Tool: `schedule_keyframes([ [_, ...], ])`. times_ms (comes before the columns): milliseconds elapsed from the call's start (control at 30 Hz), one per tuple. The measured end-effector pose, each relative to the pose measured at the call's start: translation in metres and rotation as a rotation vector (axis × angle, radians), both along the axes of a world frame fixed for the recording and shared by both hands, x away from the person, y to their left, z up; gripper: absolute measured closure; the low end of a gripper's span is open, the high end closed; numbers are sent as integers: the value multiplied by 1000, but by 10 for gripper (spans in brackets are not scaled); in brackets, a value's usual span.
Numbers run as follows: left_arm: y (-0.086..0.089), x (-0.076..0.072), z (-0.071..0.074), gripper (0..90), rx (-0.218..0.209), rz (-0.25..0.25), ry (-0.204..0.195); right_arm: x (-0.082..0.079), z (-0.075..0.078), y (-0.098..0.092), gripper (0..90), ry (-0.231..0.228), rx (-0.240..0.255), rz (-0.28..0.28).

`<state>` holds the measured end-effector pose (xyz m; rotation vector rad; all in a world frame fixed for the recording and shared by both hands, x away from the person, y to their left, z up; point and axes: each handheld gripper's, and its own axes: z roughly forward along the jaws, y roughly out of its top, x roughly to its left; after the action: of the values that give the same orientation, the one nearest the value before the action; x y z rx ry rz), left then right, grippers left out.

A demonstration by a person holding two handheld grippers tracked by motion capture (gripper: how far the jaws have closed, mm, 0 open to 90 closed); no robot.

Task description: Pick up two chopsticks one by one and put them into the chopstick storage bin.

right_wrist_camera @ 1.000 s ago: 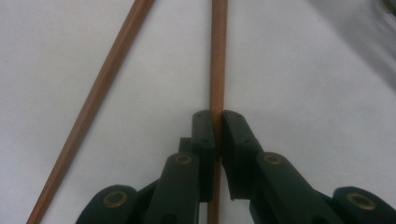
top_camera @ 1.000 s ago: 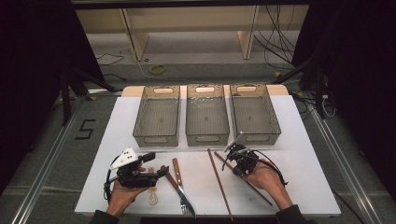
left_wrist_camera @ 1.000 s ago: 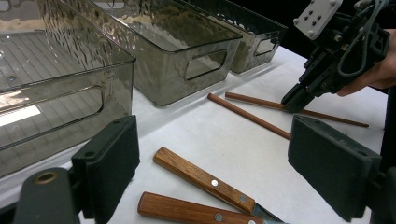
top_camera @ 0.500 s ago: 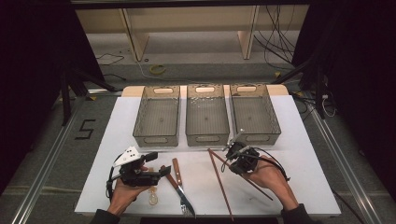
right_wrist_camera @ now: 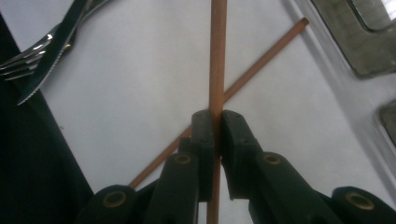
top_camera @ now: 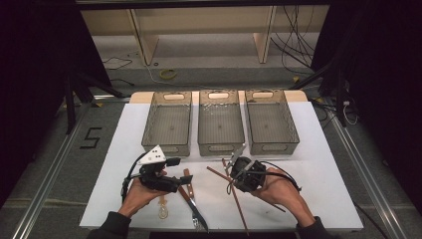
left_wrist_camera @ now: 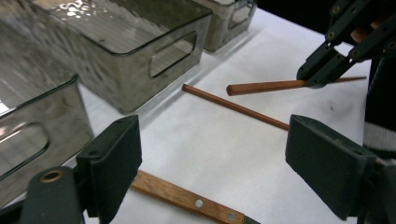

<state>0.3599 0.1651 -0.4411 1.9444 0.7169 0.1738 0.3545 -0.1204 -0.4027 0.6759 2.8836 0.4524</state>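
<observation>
**Listener:** Hands first, please. What lay closest to the person?

**Describer:** Two forearms came in from the near edge of the white table (top_camera: 328,149), each hand holding a black gripper. The left gripper (left_wrist_camera: 212,154) had its jaws wide apart with nothing between them. Under it lay a knife (left_wrist_camera: 187,200) with a wooden, riveted handle, flat on the table, and a fork (top_camera: 196,216) lay beside the knife near the table's front edge.

**Listener:** And the right one?

**Describer:** The right gripper (right_wrist_camera: 214,128) had its jaws pressed together on a chopstick (right_wrist_camera: 216,56), a thin reddish-brown stick. In the right gripper view the stick ran straight out between the pads. In the left gripper view its blunt end hung clear above the table.

**Listener:** Was there another stick?

**Describer:** Yes. A second chopstick (left_wrist_camera: 233,106) lay flat on the table, and from the right gripper's camera it crossed under the held one at an angle.

**Listener:** What was farther back?

**Describer:** Three clear smoky plastic bins stood side by side across the far half of the table: a left bin (top_camera: 149,127), a middle bin (top_camera: 220,147) and a right bin (top_camera: 293,132), each with a cut-out handle. Beyond the table were a grey floor, loose cables and pale shelf legs.
</observation>
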Motion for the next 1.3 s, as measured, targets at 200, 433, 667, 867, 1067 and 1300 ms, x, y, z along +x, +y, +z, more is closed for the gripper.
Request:
schedule_keyframes([
  [200, -17, 0, 4, 195, 85, -111, -13, -5, 1, 7, 843, -4, -3, 43],
  [433, -38, -5, 6, 229, 183, -221, -37, -16, 2, 16, 843, -14, -26, 135],
  [667, -52, -11, 4, 337, 264, -316, -57, -24, 4, 23, 843, -20, -32, 205],
  [867, -58, -18, 2, 451, 308, -374, -99, -30, 5, 28, 843, -23, -40, 278],
  [1067, -63, -23, 0, 544, 342, -430, -109, -31, 3, 29, 843, -24, -47, 303],
  [1300, -63, -25, 1, 658, 346, -470, -115, -32, 3, 30, 843, -32, -49, 337],
])
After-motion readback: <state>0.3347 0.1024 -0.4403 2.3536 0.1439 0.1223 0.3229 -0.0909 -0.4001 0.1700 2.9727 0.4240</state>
